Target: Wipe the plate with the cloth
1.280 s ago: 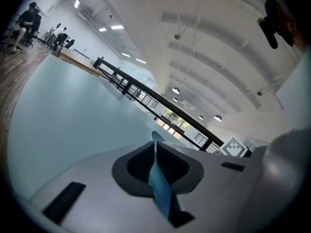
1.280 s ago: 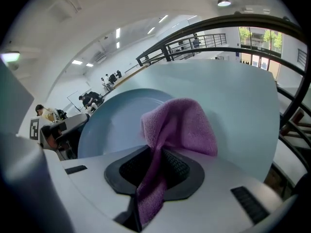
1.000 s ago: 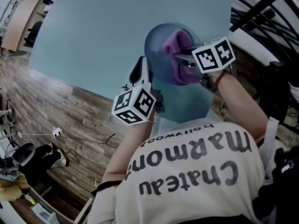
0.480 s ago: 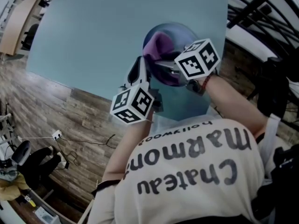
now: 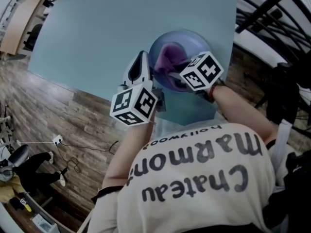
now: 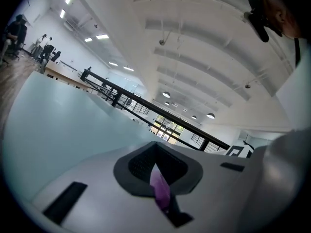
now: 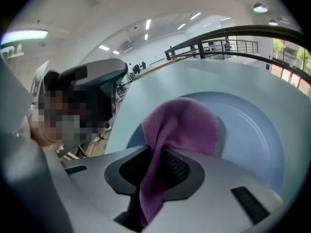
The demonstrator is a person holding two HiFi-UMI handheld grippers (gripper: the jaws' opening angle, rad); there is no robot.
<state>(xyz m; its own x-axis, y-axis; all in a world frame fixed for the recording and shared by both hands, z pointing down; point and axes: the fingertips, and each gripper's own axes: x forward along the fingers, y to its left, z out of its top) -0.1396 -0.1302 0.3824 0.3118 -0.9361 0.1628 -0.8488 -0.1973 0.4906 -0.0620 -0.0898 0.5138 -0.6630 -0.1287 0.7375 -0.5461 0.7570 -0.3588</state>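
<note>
Cloth (image 7: 187,125): purple, soft, light; bunched on blue plate (image 7: 252,140), near right of tabletop (image 5: 107,33). Right fingers (image 7: 179,170) clamped on its fold, a good hold for wiping. Left fingers (image 6: 140,165) shut, pinching a purple sliver, likely cloth. Plate stiff, probably slick.

A round, pale blue plate (image 5: 195,39) with a raised rim is seen lying on the counter (image 5: 107,33), toward its near edge. A purple terry cloth (image 7: 187,123) is bunched on the plate's inner surface, and one end is clamped between the fingers (image 7: 209,178) of the right gripper (image 7: 154,174).
</note>
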